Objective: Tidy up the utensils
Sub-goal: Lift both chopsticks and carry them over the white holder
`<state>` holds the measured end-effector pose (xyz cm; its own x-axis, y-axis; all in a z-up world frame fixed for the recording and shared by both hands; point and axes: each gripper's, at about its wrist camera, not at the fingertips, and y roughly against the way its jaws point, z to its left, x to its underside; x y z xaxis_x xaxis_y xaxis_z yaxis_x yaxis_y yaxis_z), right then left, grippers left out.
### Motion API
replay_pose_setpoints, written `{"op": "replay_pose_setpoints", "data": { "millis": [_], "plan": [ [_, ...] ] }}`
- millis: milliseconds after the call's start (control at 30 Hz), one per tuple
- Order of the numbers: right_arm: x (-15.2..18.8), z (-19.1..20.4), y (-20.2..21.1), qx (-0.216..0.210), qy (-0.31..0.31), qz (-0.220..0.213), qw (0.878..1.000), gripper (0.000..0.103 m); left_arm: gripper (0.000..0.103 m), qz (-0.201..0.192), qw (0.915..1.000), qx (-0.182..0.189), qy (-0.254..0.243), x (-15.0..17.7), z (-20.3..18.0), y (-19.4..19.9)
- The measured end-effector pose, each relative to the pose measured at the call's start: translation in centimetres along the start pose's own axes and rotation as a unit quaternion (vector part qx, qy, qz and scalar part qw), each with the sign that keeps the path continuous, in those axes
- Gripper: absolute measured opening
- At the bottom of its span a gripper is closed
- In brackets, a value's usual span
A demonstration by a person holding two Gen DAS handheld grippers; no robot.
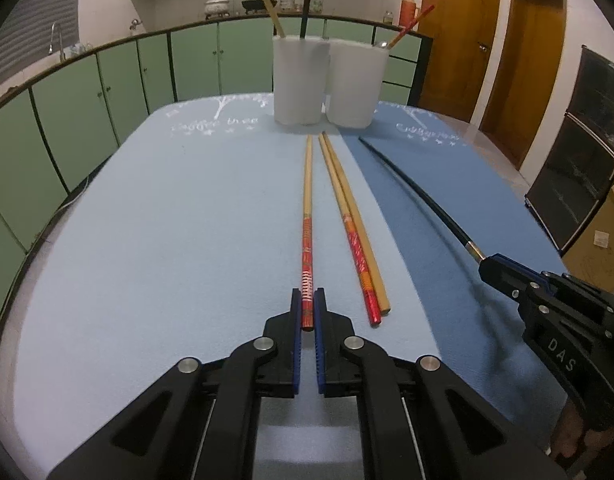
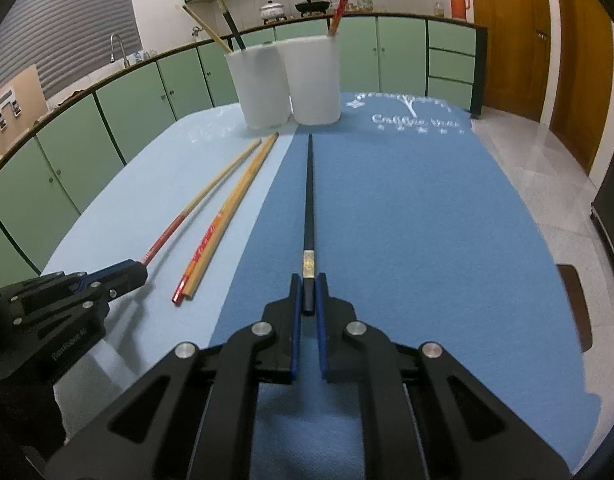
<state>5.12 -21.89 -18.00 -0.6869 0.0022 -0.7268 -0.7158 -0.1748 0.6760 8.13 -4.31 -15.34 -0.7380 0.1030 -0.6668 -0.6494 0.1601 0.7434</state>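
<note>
With three chopsticks already standing in the cups (image 1: 303,80), you are pinching a red-handled chopstick (image 1: 307,264) in the left gripper (image 1: 307,308) fingers and a black chopstick (image 2: 309,208) in the right gripper (image 2: 308,296), leaving one pair (image 1: 353,232) lying on the tabletop (image 1: 167,220).

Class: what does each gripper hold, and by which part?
The left gripper grips a red-handled chopstick near its thick handle end. The right gripper grips a black chopstick at its thick handle end.

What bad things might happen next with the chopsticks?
Both grippers pinch only the very end: the left gripper on the red-handled chopstick, the right gripper on the black chopstick. Lifted, each long stick might swing or slip out. The two white cups stand touching; a swinging tip might tip one.
</note>
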Motion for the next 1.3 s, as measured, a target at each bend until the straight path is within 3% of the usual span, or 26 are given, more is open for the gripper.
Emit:
{"op": "replay_pose_setpoints", "data": {
  "millis": [233, 700, 967, 1300],
  "plan": [
    [-2.1, -0.7, 2.4, -0.009, -0.007, -0.026, 1.0, 0.006, 0.006, -0.04, 0.9991, -0.006, -0.016, -2.2, 0.1, 3.2],
    [-9.7, -1.6, 8.2, -0.036, -0.007, -0.094, 0.995, 0.006, 0.006, -0.122, 0.9919, 0.006, -0.034, -8.1, -0.2, 8.3],
    [-13.7, -1.8, 9.8, -0.054, -0.001, -0.108, 0.993, 0.006, 0.006, -0.143, 0.9885, 0.012, -0.048, -10.1, -0.5, 9.7],
    [-17.8, -2.4, 9.9, -0.076, -0.004, -0.092, 0.993, 0.006, 0.006, -0.162, 0.9844, 0.019, -0.067, -12.4, -0.8, 10.5]
  ]
}}
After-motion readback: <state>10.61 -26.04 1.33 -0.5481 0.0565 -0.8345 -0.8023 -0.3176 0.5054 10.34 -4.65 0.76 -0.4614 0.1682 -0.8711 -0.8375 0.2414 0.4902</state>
